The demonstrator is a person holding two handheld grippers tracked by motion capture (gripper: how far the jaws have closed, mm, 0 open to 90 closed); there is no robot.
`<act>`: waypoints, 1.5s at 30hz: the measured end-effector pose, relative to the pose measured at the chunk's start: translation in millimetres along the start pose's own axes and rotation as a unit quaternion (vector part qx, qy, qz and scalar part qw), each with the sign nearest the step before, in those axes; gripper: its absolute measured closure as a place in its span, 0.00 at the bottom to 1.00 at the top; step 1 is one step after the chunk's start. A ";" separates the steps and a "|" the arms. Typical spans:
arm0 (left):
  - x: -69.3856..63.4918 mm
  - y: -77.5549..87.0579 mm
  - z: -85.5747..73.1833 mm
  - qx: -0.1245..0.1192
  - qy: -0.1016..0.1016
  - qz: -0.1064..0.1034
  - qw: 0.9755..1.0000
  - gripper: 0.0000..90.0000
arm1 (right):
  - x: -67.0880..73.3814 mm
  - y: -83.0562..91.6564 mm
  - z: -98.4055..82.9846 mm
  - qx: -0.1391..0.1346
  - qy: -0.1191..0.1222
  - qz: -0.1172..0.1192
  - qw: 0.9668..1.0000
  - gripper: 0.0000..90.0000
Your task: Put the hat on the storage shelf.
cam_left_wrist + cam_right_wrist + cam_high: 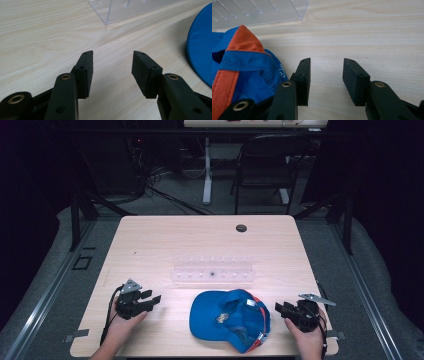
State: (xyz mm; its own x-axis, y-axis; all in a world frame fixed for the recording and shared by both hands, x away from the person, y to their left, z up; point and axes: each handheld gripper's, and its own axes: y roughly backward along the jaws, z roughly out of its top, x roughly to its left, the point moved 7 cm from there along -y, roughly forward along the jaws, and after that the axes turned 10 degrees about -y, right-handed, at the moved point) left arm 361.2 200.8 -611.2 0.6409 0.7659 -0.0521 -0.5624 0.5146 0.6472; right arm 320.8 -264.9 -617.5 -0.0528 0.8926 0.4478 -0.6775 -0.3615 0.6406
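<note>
A blue cap (229,319) is laid upside down on the counter (200,240), between the left gripper (152,297) and the right gripper (278,309). Both sets of jaws are spread wide, with nothing held.

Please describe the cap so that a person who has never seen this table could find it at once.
Look at the light wooden table, at its near edge, in front of the clear plastic rack. Between the two hand-held grippers lies the blue baseball cap. It is the only soft, coloured thing there, bright blue with orange trim on one side.
</note>
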 end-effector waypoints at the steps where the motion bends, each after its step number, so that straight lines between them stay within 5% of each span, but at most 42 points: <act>1: 0.1 0.4 -0.4 0.003 0.003 -0.006 1.000 0.57 | 0.0 0.5 0.2 -0.001 -0.001 -0.001 1.000 0.65; 9: -3.2 0.9 -1.2 0.007 -0.004 -0.003 1.000 0.56 | 9.7 4.7 1.8 0.047 0.002 0.012 0.999 0.69; 12: -3.6 -0.9 -3.1 0.017 -0.005 -0.007 1.000 0.55 | 11.6 4.9 0.8 0.075 -0.022 0.023 0.997 0.67; 20: -5.0 -3.0 -4.0 0.022 -0.008 0.001 1.000 0.55 | 5.0 12.4 8.3 0.106 -0.051 0.007 0.993 0.68; 28: -4.5 -3.4 -4.2 0.024 -0.008 0.002 1.000 0.54 | 6.9 25.9 16.9 0.132 -0.045 -0.004 0.990 0.67; 31: -4.9 -3.1 -3.7 0.022 -0.008 0.002 1.000 0.54 | 14.3 34.1 21.0 0.156 -0.046 0.016 0.987 0.67; 34: -5.2 -2.5 -3.5 0.022 -0.010 0.001 1.000 0.54 | 18.9 36.3 21.9 0.161 -0.043 0.021 0.986 0.67; 38: -6.5 -3.0 -3.4 0.021 -0.009 0.000 1.000 0.54 | 33.1 41.5 22.7 0.174 -0.011 0.030 0.984 0.67; 45: -7.7 -3.3 -3.5 0.023 -0.016 0.000 1.000 0.54 | 55.9 43.4 20.5 0.183 -0.010 0.067 0.981 0.66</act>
State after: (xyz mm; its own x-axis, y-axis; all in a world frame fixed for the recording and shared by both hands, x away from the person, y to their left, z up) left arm 356.2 194.6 -615.6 0.6580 0.7525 -0.0289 -0.5380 0.4967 0.6811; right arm 303.6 -236.2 -551.9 -0.1061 0.8262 0.5532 -0.3557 -0.5511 0.7548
